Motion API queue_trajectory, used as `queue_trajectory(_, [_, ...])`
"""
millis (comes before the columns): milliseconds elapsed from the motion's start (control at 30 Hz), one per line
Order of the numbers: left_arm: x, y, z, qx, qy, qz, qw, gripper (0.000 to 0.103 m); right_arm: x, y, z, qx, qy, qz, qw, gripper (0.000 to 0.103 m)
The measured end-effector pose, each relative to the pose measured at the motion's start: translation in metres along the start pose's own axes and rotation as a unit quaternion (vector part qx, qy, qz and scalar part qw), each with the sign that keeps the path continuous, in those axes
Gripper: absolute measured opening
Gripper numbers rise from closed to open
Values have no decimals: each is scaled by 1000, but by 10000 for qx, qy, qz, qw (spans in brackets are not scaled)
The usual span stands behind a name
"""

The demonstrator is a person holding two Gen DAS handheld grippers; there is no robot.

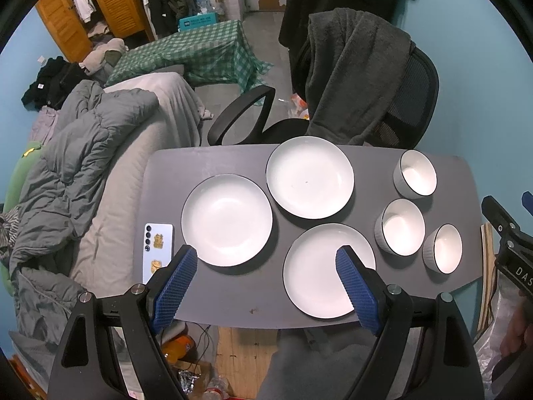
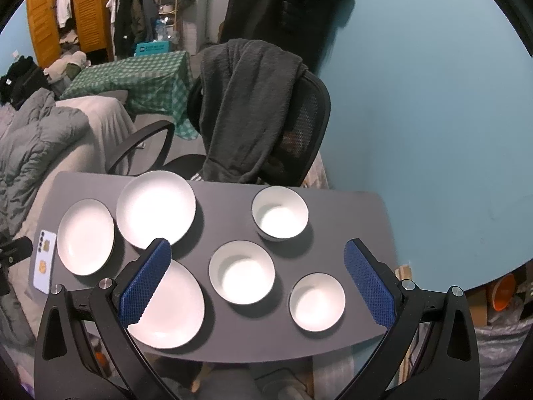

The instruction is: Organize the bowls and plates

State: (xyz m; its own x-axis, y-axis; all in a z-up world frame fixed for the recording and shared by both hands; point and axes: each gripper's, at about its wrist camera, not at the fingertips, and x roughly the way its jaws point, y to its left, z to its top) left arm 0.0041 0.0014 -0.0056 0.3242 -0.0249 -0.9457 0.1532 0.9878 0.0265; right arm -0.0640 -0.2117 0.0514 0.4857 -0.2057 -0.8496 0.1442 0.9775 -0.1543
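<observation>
Three white plates lie on the grey table (image 1: 233, 296): a left plate (image 1: 226, 220), a far plate (image 1: 309, 176) and a near plate (image 1: 316, 273). Three white bowls stand to the right: far bowl (image 1: 416, 173), middle bowl (image 1: 401, 226), near bowl (image 1: 444, 248). My left gripper (image 1: 266, 260) is open and empty, above the table's near edge between the left and near plates. My right gripper (image 2: 258, 256) is open and empty, above the middle bowl (image 2: 241, 278) with the near bowl (image 2: 316, 301), far bowl (image 2: 279, 213) and plates (image 2: 155, 208) around it.
A phone (image 1: 157, 250) lies on the table's left end. An office chair (image 1: 383, 93) draped with a dark garment stands behind the table. A bed with a grey duvet (image 1: 66, 166) is to the left. The blue wall (image 2: 433, 116) is to the right.
</observation>
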Motion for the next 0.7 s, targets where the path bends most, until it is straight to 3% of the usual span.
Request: queue_trajectory(700, [1,-1,-1,2,1,6,10000,87,-1,0,1,6,-11,20,10000,102])
